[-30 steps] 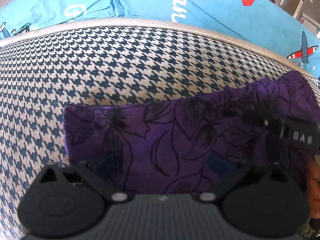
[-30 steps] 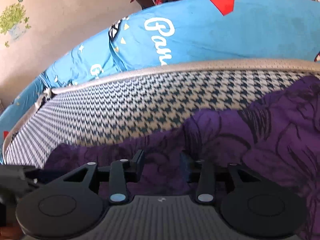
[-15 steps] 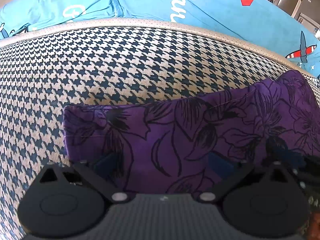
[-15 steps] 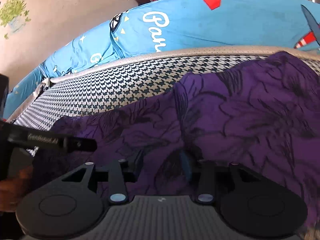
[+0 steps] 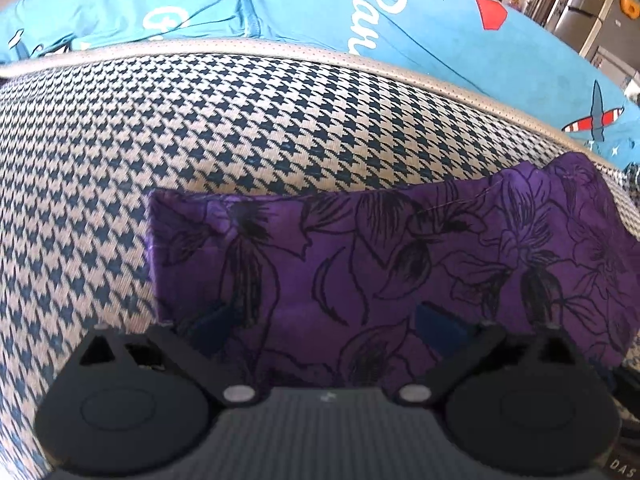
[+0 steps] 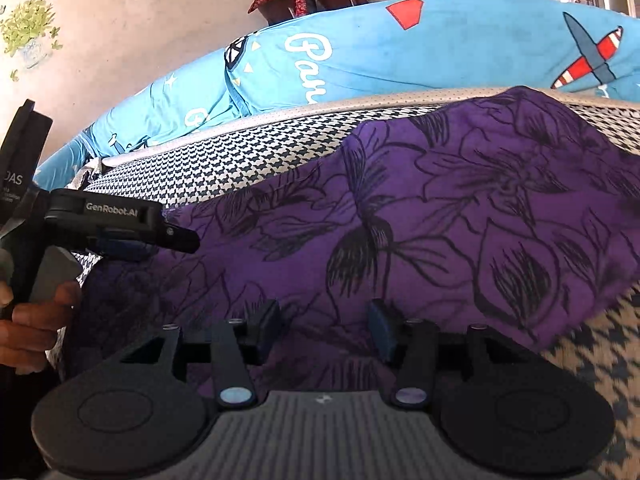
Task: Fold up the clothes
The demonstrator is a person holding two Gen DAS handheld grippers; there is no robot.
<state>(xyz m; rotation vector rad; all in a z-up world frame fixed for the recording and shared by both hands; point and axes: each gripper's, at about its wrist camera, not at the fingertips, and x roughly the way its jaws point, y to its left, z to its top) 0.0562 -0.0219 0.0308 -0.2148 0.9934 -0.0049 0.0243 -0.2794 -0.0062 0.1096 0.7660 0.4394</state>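
I count one purple floral garment [image 5: 400, 264], one houndstooth cushion [image 5: 200, 128], one blue printed sheet [image 5: 320, 4], and my two grippers: left [image 5: 324, 328], right [image 6: 322, 326].

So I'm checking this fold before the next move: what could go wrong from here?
1. Both tools look open over the purple floral cloth; the left tool and right tool may pinch only the top layer when closing.
2. The right part of the cloth looks bunched and raised, so the fold may come out uneven.
3. The tools sit close and could bump.
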